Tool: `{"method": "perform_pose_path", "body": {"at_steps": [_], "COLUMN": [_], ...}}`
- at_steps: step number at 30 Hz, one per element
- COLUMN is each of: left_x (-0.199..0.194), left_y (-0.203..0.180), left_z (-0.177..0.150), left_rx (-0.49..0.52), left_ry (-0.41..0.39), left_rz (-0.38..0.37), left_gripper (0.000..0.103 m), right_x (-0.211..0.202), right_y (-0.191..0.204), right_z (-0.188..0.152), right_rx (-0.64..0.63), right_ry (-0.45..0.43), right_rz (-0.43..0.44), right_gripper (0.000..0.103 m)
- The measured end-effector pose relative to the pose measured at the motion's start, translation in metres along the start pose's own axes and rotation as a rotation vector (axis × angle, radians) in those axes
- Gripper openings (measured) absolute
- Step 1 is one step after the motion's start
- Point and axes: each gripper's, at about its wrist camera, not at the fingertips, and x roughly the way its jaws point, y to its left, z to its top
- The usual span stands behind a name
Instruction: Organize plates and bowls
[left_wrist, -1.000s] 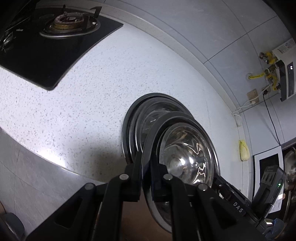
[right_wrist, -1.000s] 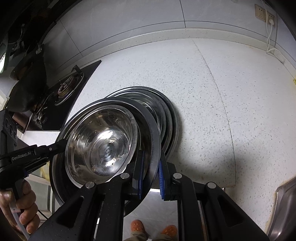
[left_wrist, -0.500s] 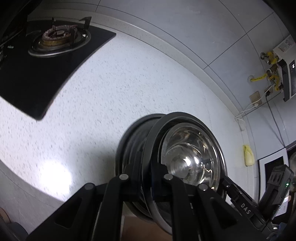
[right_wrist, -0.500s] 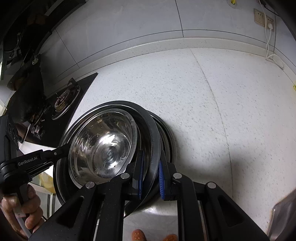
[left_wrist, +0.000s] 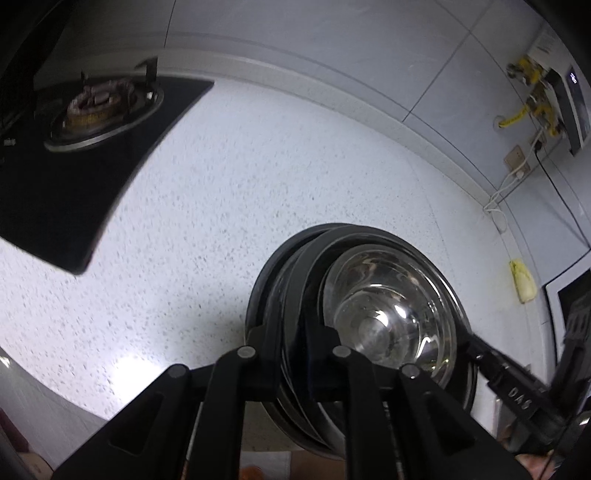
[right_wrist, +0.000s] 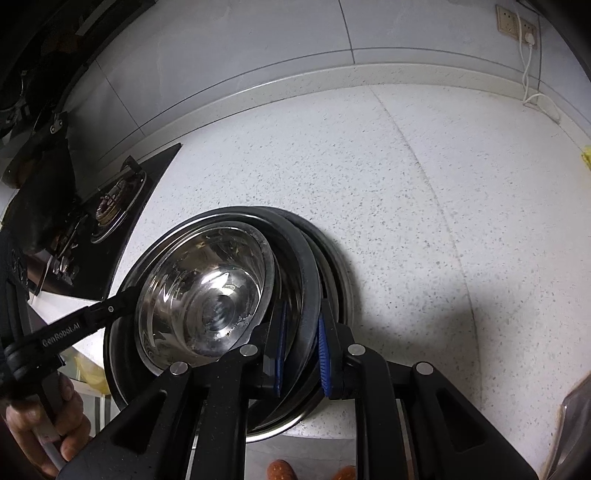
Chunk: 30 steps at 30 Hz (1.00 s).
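A steel plate (left_wrist: 306, 273) with a steel bowl (left_wrist: 384, 314) in it is held by its rim from both sides. My left gripper (left_wrist: 293, 343) is shut on the plate's left rim. My right gripper (right_wrist: 301, 332) is shut on the plate's (right_wrist: 306, 258) right rim, beside the bowl (right_wrist: 207, 291). The plate hangs just above a stack of steel plates (right_wrist: 338, 269) on the white speckled counter (right_wrist: 406, 203), close over them. The stack (left_wrist: 264, 280) shows only as a dark edge behind the plate in the left wrist view.
A black gas hob (left_wrist: 74, 129) with a burner lies at the left of the counter, also in the right wrist view (right_wrist: 118, 206). Tiled wall with sockets (right_wrist: 513, 22) and cables runs behind. A yellow cloth (left_wrist: 521, 280) lies at the far right. The counter's front edge is just below the stack.
Both grippers have moved the plate with the bowl over the stack and lowered it, so the stack is now almost fully covered. Both grips are unchanged.
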Motion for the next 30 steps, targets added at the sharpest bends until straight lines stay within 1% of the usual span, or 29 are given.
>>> {"method": "perform_pose_path", "body": {"at_steps": [2, 5, 8, 13, 20, 23, 26, 28, 30], "left_x": [-0.005, -0.013, -0.027, -0.057, -0.093, -0.116, -0.136, -0.151, -0.163], "left_y": [-0.002, -0.005, -0.009, -0.013, -0.017, -0.02, -0.022, -0.024, -0.026], "left_z": [-0.001, -0.001, -0.002, -0.01, -0.022, -0.029, -0.035, -0.041, -0.045], "left_rx": [0.021, 0.032, 0.065, 0.09, 0.109, 0.136, 0.156, 0.179, 0.197], "left_ry": [-0.016, -0.022, -0.052, -0.102, -0.158, -0.207, -0.243, -0.269, -0.285], "left_rz": [0.019, 0.04, 0.077, 0.071, 0.063, 0.085, 0.09, 0.095, 0.102], "left_gripper": [0.015, 0.015, 0.015, 0.015, 0.015, 0.015, 0.015, 0.015, 0.015], "right_x": [-0.006, -0.015, -0.023, -0.043, -0.081, -0.101, -0.114, -0.124, -0.135], "right_y": [0.0, 0.0, 0.002, 0.01, 0.016, 0.015, 0.016, 0.014, 0.013], "right_z": [0.0, 0.001, -0.001, -0.011, -0.029, -0.036, -0.041, -0.045, -0.051], "right_rx": [0.004, 0.015, 0.024, 0.013, -0.002, -0.012, -0.014, -0.013, -0.013], "right_ry": [-0.016, -0.031, -0.037, -0.068, -0.158, -0.203, -0.233, -0.25, -0.27], "right_rz": [-0.013, -0.041, -0.068, -0.103, -0.131, -0.149, -0.166, -0.168, -0.179], "right_gripper": [0.014, 0.014, 0.014, 0.014, 0.014, 0.014, 0.014, 0.017, 0.025]}}
